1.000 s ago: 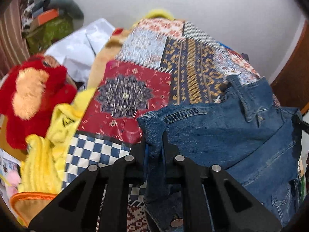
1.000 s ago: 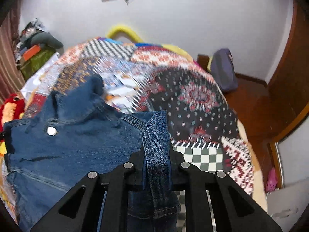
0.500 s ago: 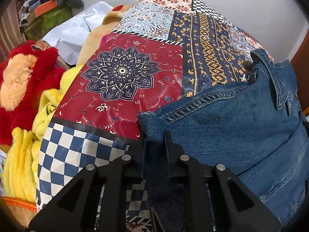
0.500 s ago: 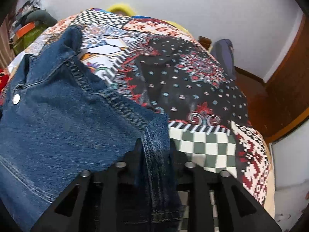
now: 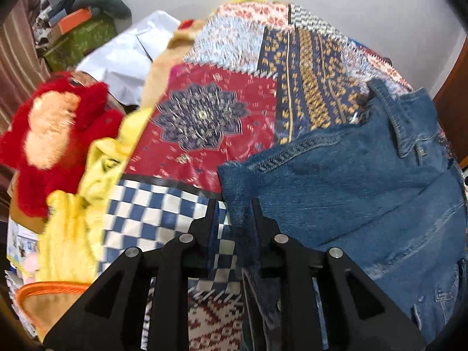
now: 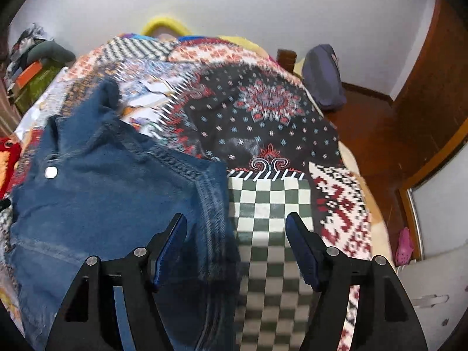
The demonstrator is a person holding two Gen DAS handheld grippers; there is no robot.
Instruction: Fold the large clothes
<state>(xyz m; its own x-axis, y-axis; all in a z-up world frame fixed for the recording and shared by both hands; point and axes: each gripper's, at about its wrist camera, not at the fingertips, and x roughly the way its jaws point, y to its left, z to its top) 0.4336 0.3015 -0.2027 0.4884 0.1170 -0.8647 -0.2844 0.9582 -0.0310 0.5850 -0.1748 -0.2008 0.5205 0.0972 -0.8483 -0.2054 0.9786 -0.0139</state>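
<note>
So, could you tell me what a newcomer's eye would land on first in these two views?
Probably the blue denim jacket spread over the bright patchwork bedspread, filling the right of the left view and the left of the right view. Next, the red plush toy beside the bed at far left. The right hand-held gripper stands wide open above the jacket's edge, while denim runs between the left hand-held gripper's fingers.

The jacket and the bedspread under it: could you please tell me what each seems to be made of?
The jacket looks like blue denim: coarse matte weave, contrast stitching along the seams and a metal snap. The bedspread appears to be thin printed cloth, probably cotton, in flat patchwork patterns; blur hides the weave.
</note>
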